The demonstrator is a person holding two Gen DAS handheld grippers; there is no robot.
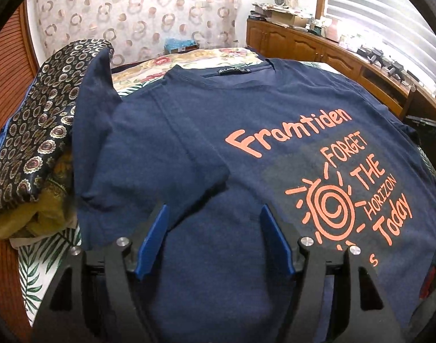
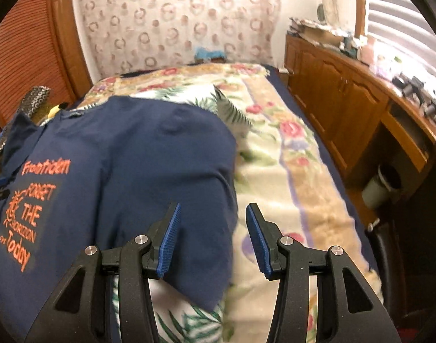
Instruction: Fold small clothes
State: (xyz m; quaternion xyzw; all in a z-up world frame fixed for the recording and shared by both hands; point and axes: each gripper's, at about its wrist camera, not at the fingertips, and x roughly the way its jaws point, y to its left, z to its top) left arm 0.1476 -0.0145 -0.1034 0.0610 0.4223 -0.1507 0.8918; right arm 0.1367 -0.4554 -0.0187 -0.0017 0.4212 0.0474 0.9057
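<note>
While the T-shirt lies print-up on the bed, these notes hold.

Item: navy T-shirt (image 1: pixel 206 131), orange print, spread across the bed (image 2: pixel 298 177); collar at the far end, one sleeve (image 1: pixel 95 131) lying out to the side by a patterned cloth heap.
Handling (judged): thin knit, light, limp; will sag and crease wherever unsupported, and should drag on the fuzzy blanket rather than slide. Not fragile.
Where to take hold (judged): pinch a single layer at an edge, the sleeve hem or side seam, not the flat middle, where pads would only bunch fabric.
Left tool (image 1: pixel 215 214): jaws spread above the shirt's lower body, beside the sun print; nothing pinched.
Right tool (image 2: pixel 212 211): jaws apart over the shirt's side edge where it meets the floral blanket; view blurred, no cloth seen between the pads.
Surroundings: patterned cloth heap (image 1: pixel 32 148) beside the sleeve; wooden cabinets (image 2: pixel 340 91) beyond the bed's opposite side.
</note>
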